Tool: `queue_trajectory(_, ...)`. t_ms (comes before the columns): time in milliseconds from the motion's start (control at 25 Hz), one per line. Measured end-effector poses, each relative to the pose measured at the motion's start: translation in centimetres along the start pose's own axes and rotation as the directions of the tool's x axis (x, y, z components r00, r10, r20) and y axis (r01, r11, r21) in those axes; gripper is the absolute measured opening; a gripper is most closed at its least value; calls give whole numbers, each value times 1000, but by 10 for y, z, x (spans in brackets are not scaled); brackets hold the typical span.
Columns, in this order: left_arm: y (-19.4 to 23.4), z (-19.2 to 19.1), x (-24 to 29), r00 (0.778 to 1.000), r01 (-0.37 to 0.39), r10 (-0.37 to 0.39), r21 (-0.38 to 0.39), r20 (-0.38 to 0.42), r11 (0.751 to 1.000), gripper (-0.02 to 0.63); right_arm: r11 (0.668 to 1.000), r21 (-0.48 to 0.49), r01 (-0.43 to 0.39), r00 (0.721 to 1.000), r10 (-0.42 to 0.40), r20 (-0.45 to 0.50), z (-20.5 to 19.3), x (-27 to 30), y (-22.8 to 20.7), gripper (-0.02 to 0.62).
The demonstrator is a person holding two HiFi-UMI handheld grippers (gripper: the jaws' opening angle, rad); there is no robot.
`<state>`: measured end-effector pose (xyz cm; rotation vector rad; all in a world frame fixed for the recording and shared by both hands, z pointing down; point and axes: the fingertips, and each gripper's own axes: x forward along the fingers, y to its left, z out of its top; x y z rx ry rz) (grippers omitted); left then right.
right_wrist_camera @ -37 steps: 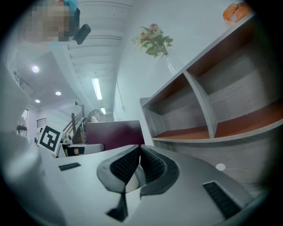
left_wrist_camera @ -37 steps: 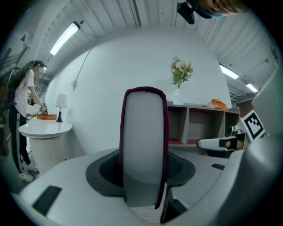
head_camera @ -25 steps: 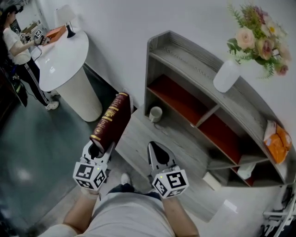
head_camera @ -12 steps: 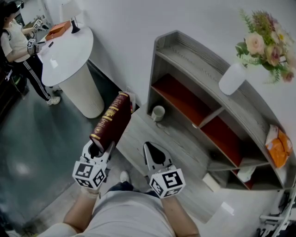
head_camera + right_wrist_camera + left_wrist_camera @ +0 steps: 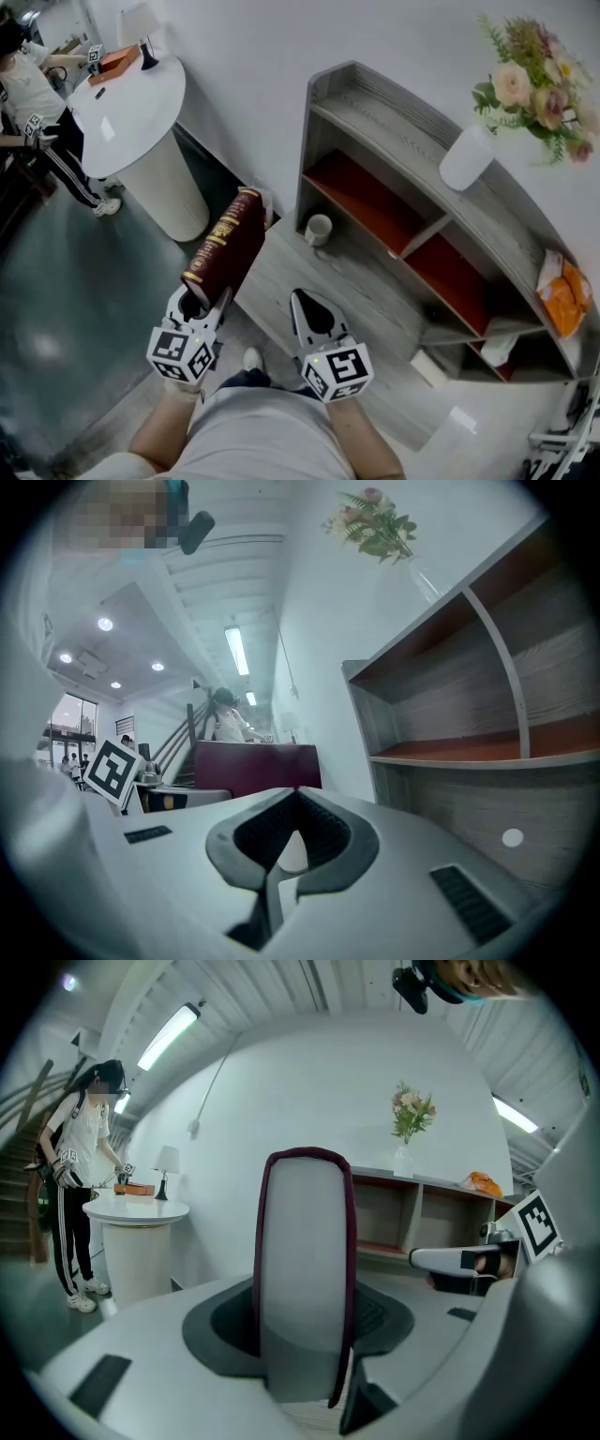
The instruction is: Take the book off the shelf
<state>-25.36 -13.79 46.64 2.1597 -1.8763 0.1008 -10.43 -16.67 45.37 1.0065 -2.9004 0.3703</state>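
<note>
A thick maroon book (image 5: 225, 247) with gold print on its spine stands off the shelf, its lower end clamped in my left gripper (image 5: 197, 305). In the left gripper view the book's grey page edge (image 5: 302, 1269) fills the gap between the jaws, which press on both covers. My right gripper (image 5: 312, 309) hangs beside it over the low wooden platform, jaws shut with nothing between them (image 5: 281, 855). The grey shelf unit (image 5: 394, 141) with red-backed compartments stands to the right; the book (image 5: 255, 766) shows as a maroon slab in the right gripper view.
A white cup (image 5: 317, 229) sits on the shelf's lowest board. A white vase with flowers (image 5: 466, 155) stands on top, an orange bag (image 5: 562, 291) at the far right. A round white table (image 5: 136, 103) with a lamp is at the left, a person (image 5: 28, 84) beside it.
The head view has shifted slightly; the person at the table has moved. Both grippers and the held book keep their places.
</note>
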Motion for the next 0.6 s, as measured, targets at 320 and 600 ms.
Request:
queue_trajectory(320, -2, 0, 2, 1000, 12, -12, 3, -2, 1000, 222, 1000, -1, 27, 1000, -27, 8, 1, -5, -6, 18)
queue_trajectory(600, -10, 2, 8, 999, 32, -32, 10, 3, 999, 221, 999, 0, 43, 999, -43, 13, 2, -10, -11, 20)
